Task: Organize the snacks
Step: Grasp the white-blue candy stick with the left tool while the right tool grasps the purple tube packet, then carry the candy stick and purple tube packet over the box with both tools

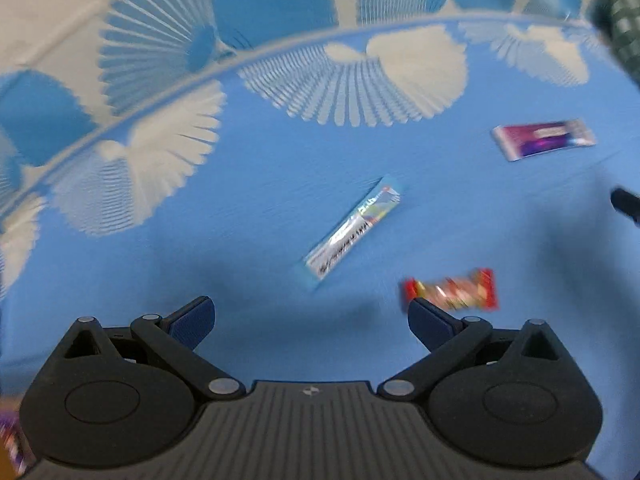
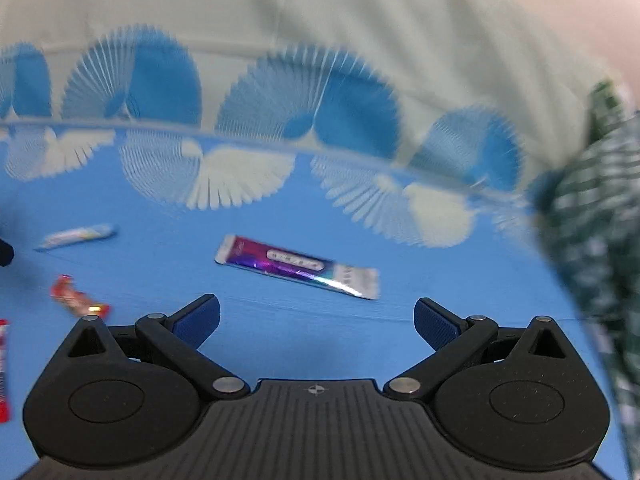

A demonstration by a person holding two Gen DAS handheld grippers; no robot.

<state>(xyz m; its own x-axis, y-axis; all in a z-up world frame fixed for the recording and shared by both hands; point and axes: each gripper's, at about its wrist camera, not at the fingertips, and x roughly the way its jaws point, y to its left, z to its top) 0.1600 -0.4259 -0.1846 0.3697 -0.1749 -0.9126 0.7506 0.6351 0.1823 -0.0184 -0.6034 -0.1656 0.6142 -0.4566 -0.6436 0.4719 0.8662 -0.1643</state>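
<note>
Snack packets lie on a blue cloth. In the left wrist view my left gripper (image 1: 311, 320) is open and empty; a silver-blue stick packet (image 1: 350, 234) lies ahead of it, a red candy wrapper (image 1: 452, 292) sits by its right fingertip, and a purple packet (image 1: 544, 140) lies far right. In the right wrist view my right gripper (image 2: 317, 320) is open and empty, just short of the purple packet (image 2: 298, 266). The silver-blue stick (image 2: 76, 236) and red candy (image 2: 78, 302) lie to its left. A red packet (image 2: 3, 368) shows at the left edge.
The blue cloth with white fan patterns (image 1: 352, 80) covers the surface, with a pale border beyond (image 2: 360, 40). A green checked fabric (image 2: 600, 220) stands at the right. A dark object (image 1: 626, 204) pokes in at the right edge of the left wrist view.
</note>
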